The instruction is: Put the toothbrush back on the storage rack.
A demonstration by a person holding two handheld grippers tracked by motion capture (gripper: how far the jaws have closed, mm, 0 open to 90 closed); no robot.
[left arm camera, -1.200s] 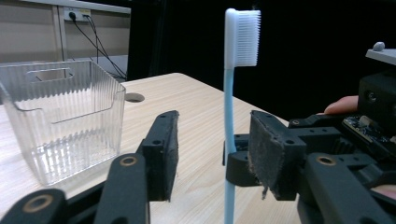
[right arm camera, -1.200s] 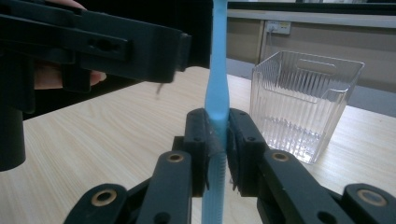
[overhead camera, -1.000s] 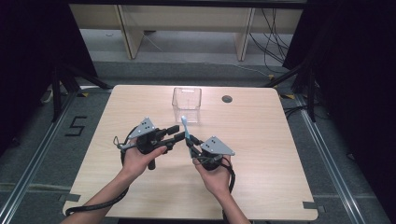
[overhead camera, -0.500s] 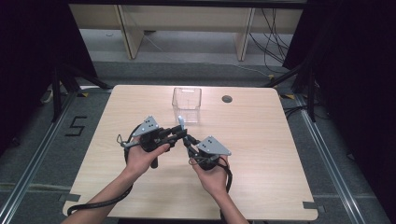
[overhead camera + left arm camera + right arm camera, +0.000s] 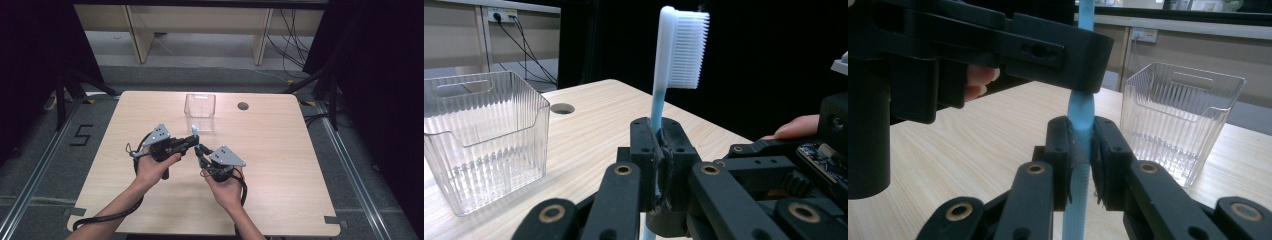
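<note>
Left jaws newly closed around toothbrush [image 5: 659,107]

Blue toothbrush [image 5: 659,100] with white bristles; clear ribbed bin [image 5: 484,140]; black tongs [image 5: 659,165]

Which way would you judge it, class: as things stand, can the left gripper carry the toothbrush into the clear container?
Probably not yet. The left gripper, jaws just closing, clamps the toothbrush, but the right gripper grips it too. The table towards the container lies free.
</note>
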